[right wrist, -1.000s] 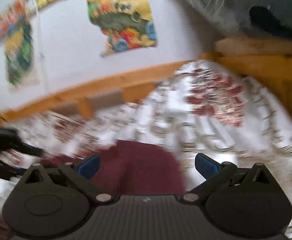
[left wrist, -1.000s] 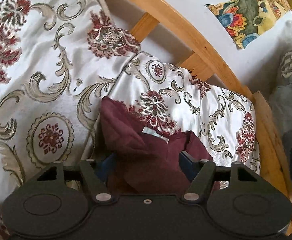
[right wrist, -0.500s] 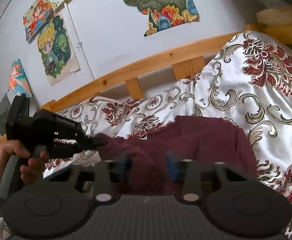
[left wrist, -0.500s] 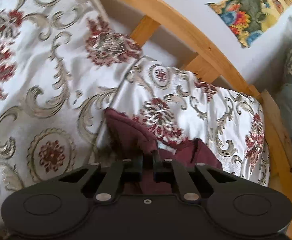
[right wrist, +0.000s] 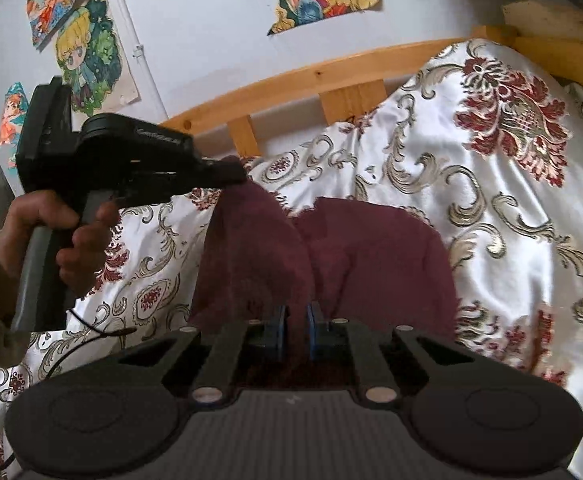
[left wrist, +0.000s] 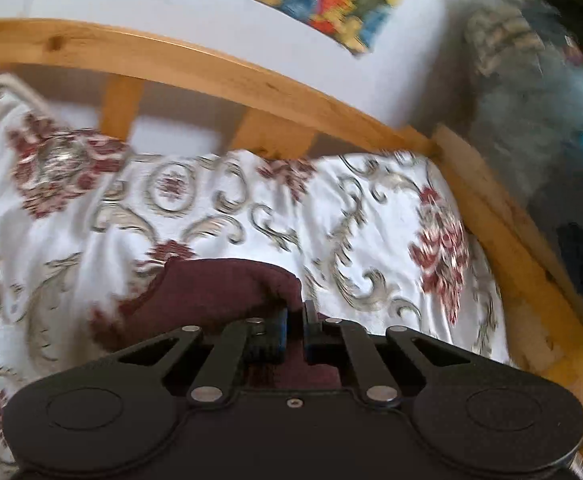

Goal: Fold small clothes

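Note:
A small maroon garment [right wrist: 371,256] lies on a white bedspread with red and gold flowers [right wrist: 491,220]. My right gripper [right wrist: 296,312] is at its near edge, jaws closing, the blue pads pinching a fold of the cloth. In the right wrist view my left gripper [right wrist: 235,172], held by a hand [right wrist: 47,220], is shut on another corner and holds it up above the bed, so the cloth hangs in a peak. In the left wrist view the left gripper [left wrist: 295,312] is shut on the maroon garment [left wrist: 219,292], which bunches to its left.
A wooden bed rail [right wrist: 311,76] runs along the white wall behind the bedspread [left wrist: 331,208]. Cartoon posters [right wrist: 87,52] hang on the wall. A grey bundle [left wrist: 531,120] sits beyond the bed's right rail [left wrist: 511,248]. A thin black cable [right wrist: 91,336] trails over the bedspread.
Both grippers went from wide open to closed on the maroon garment. The left one then lifted its corner up off the bed and swung sideways; the right one stayed in place.

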Demonstrator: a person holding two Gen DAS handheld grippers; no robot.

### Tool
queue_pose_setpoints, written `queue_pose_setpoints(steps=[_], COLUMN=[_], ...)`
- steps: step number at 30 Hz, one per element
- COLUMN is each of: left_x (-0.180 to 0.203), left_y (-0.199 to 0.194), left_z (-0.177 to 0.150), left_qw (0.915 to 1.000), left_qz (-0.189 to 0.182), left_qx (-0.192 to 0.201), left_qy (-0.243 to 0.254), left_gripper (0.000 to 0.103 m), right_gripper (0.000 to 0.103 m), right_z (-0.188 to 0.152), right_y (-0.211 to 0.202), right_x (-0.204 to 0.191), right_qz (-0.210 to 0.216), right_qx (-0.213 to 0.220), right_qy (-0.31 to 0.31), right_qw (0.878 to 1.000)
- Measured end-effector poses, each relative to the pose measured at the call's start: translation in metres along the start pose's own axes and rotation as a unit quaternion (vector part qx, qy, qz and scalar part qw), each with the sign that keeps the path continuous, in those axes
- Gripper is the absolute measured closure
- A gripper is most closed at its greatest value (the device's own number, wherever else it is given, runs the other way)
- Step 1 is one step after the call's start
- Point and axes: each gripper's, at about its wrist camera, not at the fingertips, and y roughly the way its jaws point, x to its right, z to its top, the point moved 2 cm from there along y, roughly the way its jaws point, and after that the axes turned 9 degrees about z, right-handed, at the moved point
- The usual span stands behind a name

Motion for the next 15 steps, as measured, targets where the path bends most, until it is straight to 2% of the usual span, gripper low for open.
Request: queue_pose_setpoints(steps=[3, 7, 8, 10, 12, 13, 15], left_x=[0.010, 0.005, 0.004, 0.004, 0.003, 0.003, 0.002], left_y=[0.017, 0.030, 0.030, 0.029, 0.027, 0.025, 0.017], left_z=[-0.007, -0.017, -0.017, -0.017, -0.016, -0.015, -0.012], left_qw=[0.9996, 0.9984, 0.9982, 0.9981, 0.9979, 0.9977, 0.9978], left_qz=[-0.006, -0.022, -0.025, -0.028, -0.035, -0.042, -0.046], left_qx=[-0.024, -0.050, -0.052, -0.052, -0.050, -0.047, -0.039], left_qy=[0.014, -0.017, -0.020, -0.019, -0.024, -0.026, -0.027], left_gripper=[0.097, 0.094, 0.093, 0.086, 0.066, 0.060, 0.034], right_gripper=[0.089, 0.087, 0.084, 0.071, 0.054, 0.052, 0.042], right_z=[0.002, 0.002, 0.003, 0.003, 0.003, 0.004, 0.003], right_y=[-0.003, -0.006, -0.007, -0.009, -0.011, -0.010, -0.009], right_x=[0.004, 0.014, 0.017, 0.025, 0.033, 0.036, 0.042], right_qz=[-0.002, -0.015, -0.016, -0.018, -0.017, -0.017, -0.013], right_qx=[-0.013, -0.010, -0.006, 0.005, 0.021, 0.026, 0.035], right_qy=[-0.010, -0.012, -0.007, 0.009, 0.028, 0.035, 0.048], right_qw=[1.000, 1.000, 1.000, 1.000, 0.999, 0.999, 0.998])
